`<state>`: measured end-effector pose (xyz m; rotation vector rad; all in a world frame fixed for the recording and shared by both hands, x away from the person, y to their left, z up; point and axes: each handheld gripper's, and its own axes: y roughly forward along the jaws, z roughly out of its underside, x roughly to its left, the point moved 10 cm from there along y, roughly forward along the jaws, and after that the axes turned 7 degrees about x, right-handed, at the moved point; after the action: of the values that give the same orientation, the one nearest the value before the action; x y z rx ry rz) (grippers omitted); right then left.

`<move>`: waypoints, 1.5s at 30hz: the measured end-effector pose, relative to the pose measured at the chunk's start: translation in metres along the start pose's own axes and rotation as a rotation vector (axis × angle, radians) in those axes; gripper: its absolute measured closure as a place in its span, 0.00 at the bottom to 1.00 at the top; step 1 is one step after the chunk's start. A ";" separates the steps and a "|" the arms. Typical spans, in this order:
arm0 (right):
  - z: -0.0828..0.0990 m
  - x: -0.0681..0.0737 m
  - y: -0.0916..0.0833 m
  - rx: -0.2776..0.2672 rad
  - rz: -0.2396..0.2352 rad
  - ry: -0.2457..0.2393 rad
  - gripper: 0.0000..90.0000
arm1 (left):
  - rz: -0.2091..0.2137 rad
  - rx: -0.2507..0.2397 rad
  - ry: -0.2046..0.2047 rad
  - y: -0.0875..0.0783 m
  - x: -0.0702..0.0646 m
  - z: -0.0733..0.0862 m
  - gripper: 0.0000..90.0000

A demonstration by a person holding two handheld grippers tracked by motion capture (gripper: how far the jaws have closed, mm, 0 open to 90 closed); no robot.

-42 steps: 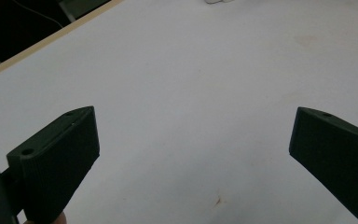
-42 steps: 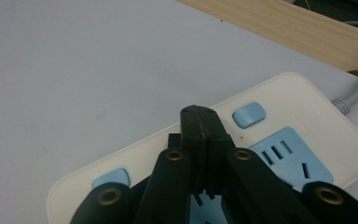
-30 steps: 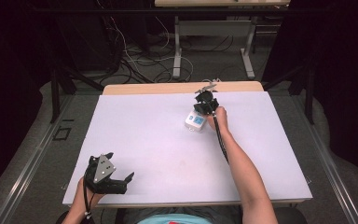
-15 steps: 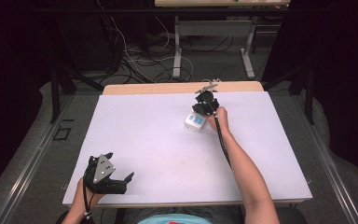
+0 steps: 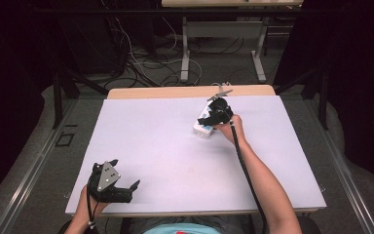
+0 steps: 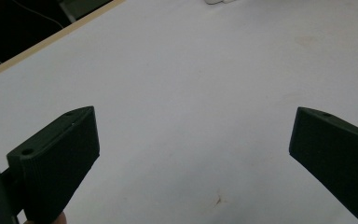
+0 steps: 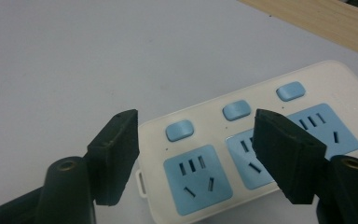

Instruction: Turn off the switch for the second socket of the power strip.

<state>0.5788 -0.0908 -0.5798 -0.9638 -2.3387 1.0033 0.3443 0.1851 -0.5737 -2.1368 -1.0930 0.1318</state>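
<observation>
At the lower left of the high view, the left gripper (image 5: 126, 189) is resting at the near edge of the white table (image 5: 146, 146), its jaws standing wide apart with nothing between them; in the left gripper view, bare tabletop is lying between the two black pads.

Moving right, just above the middle of the high view, the white power strip (image 5: 202, 128) is lying flat on the table, close to the far wooden edge. The right gripper (image 5: 209, 117) is hanging over it. In the right gripper view its jaws have just been opening, and they are now standing apart above the power strip (image 7: 261, 140), framing the blue switches (image 7: 179, 130) and sockets without pressing on them.

The risk, as I judge it, is a pad catching the strip's rim as the hand is pulling away, sliding the light strip toward the far edge, or nudging a switch.

Nothing is blocking the way on the table. Beyond it, at the top of the frame, cables (image 5: 141, 63) are lying on the dark floor under another table's legs (image 5: 185, 48).
</observation>
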 end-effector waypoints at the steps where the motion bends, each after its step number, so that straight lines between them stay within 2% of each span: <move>1: 0.004 0.003 -0.003 0.026 -0.008 0.010 0.31 | 0.000 0.000 0.000 0.000 0.000 0.000 0.02; 3: 0.006 0.005 -0.005 0.010 -0.021 -0.004 0.28 | 0.000 0.001 0.000 0.000 0.000 0.000 0.02; 5: 0.009 0.006 -0.009 0.022 -0.018 -0.015 0.23 | -0.008 0.002 0.008 -0.001 0.001 0.000 0.02; 7: 0.010 0.006 -0.011 0.021 -0.011 -0.039 0.20 | 0.000 0.001 -0.003 0.000 0.000 0.000 0.02; 10: 0.012 0.012 -0.015 0.023 -0.030 -0.022 0.17 | 0.001 0.002 -0.003 -0.001 0.000 0.000 0.02; 15: 0.014 0.018 -0.017 0.021 -0.042 -0.046 0.14 | 0.001 0.007 0.004 -0.001 0.000 0.001 0.02; 16: 0.017 0.018 -0.018 0.042 -0.039 -0.049 0.12 | 0.003 0.008 0.006 -0.001 0.000 0.001 0.01; 20: 0.021 0.022 -0.022 0.049 -0.044 -0.059 0.08 | 0.000 0.001 -0.004 -0.001 0.000 0.001 0.02; 22: 0.025 0.024 -0.026 0.060 -0.049 -0.063 0.07 | -0.001 0.009 0.003 -0.001 0.001 0.002 0.01; 26: 0.027 0.027 -0.032 0.032 -0.056 -0.060 0.06 | 0.004 0.011 0.007 -0.001 0.000 0.002 0.01; 29: 0.032 0.028 -0.039 0.048 -0.054 -0.075 0.05 | 0.006 0.002 0.000 -0.001 -0.001 0.001 0.01; 30: 0.032 0.028 -0.040 0.035 -0.054 -0.083 0.04 | 0.007 0.002 0.000 -0.001 -0.001 0.001 0.01; 31: 0.034 0.030 -0.044 0.047 -0.061 -0.070 0.04 | 0.004 0.001 0.000 -0.001 0.000 0.001 0.01; 35: 0.037 0.033 -0.052 0.018 -0.065 -0.083 0.03 | 0.007 0.001 -0.003 -0.001 -0.001 0.001 0.01; 37: 0.040 0.035 -0.057 0.031 -0.063 -0.078 0.03 | 0.004 0.001 -0.002 -0.002 -0.001 0.001 0.01; 38: 0.042 0.034 -0.059 0.036 -0.059 -0.095 0.03 | 0.004 0.001 -0.001 -0.002 -0.001 0.001 0.01; 45: 0.051 0.040 -0.072 0.021 -0.061 -0.105 0.02 | 0.003 0.005 0.003 -0.002 -0.001 0.001 0.01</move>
<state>0.4904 -0.1212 -0.5544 -0.8457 -2.4220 1.0763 0.3417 0.1864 -0.5734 -2.1333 -1.0866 0.1323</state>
